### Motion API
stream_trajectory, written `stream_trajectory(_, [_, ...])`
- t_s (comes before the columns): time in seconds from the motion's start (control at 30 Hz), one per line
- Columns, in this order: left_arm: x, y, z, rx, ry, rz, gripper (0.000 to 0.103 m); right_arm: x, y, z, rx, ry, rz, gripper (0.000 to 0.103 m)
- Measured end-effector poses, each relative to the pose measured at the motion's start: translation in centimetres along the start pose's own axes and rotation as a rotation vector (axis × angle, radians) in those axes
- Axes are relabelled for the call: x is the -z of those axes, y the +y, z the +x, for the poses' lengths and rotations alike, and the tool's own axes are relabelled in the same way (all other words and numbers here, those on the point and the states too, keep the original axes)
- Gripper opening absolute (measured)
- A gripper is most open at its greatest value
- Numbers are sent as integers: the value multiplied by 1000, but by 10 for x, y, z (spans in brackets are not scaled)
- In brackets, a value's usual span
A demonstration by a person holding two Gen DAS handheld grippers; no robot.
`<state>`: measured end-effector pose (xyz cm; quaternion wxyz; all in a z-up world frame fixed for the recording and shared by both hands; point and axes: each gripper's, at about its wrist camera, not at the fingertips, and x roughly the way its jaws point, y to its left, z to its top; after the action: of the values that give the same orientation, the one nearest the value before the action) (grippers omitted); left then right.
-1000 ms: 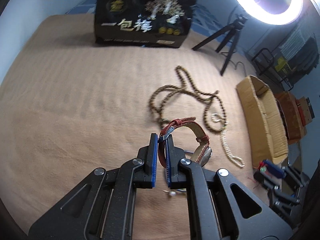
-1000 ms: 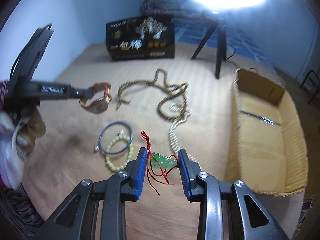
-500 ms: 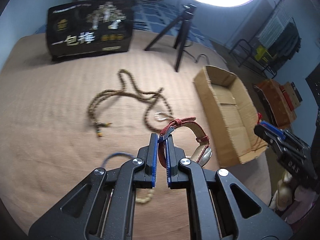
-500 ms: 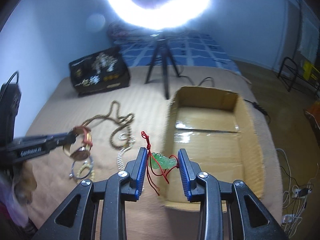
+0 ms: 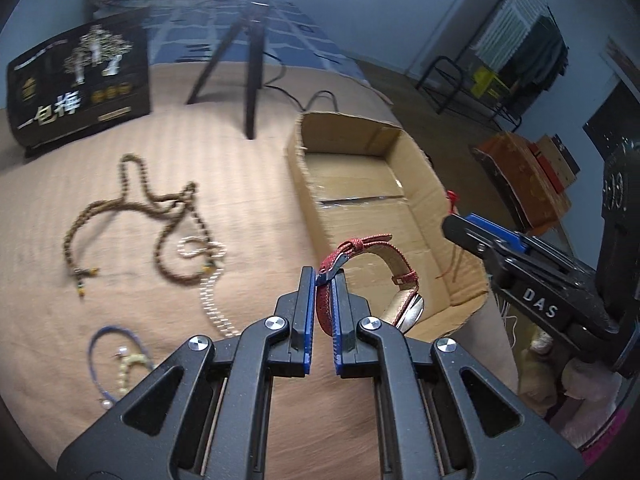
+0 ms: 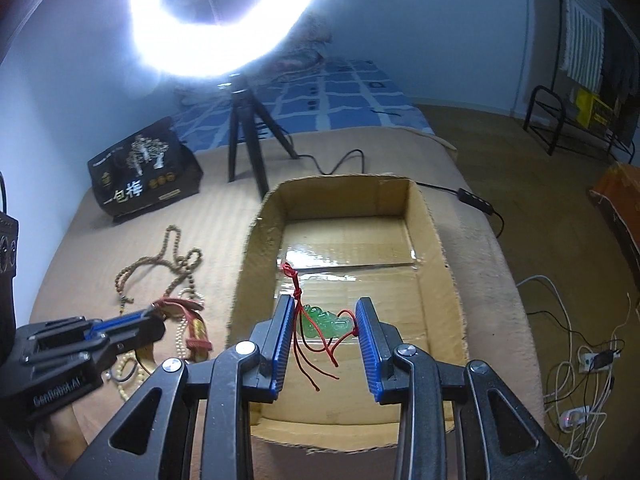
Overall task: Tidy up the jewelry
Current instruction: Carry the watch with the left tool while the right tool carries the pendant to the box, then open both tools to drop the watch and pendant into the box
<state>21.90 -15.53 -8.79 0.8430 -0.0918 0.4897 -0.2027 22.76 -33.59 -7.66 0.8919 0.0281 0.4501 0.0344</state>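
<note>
My left gripper (image 5: 323,280) is shut on the strap of a red watch (image 5: 372,264) and holds it in the air just left of the open cardboard box (image 5: 360,184). It also shows in the right wrist view (image 6: 154,312) with the watch (image 6: 192,320). My right gripper (image 6: 325,312) is shut on a green jade pendant (image 6: 326,320) with a red cord, held above the box (image 6: 352,264). A brown bead necklace (image 5: 160,208), a pearl strand (image 5: 208,280), a blue bangle (image 5: 108,344) and a pale bead bracelet (image 5: 128,364) lie on the tan bed cover.
A black printed box (image 5: 80,84) stands at the back left. A ring-light tripod (image 5: 248,52) stands behind the cardboard box. Beyond the bed's right edge are orange boxes (image 5: 528,176), a black rack (image 5: 460,80) and floor cables (image 6: 580,360).
Both grippers have swung right with their loads. The pendant went from above the bed cover to above the box. The watch moved from over the necklaces to beside the box.
</note>
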Motion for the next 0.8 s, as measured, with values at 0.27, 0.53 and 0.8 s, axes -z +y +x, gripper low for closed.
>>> stream_trajectory(0.27, [1, -26, 21, 12, 30, 36, 5, 0, -17, 6, 22, 11, 38, 32])
stream_trajectory(0.53, [3, -35, 29, 23, 41, 58, 9, 0, -22, 6, 39, 12, 47, 41])
stream_trajectory(0.8, [3, -33, 28, 13, 40, 61, 31, -3, -24, 0, 48, -17, 62, 58])
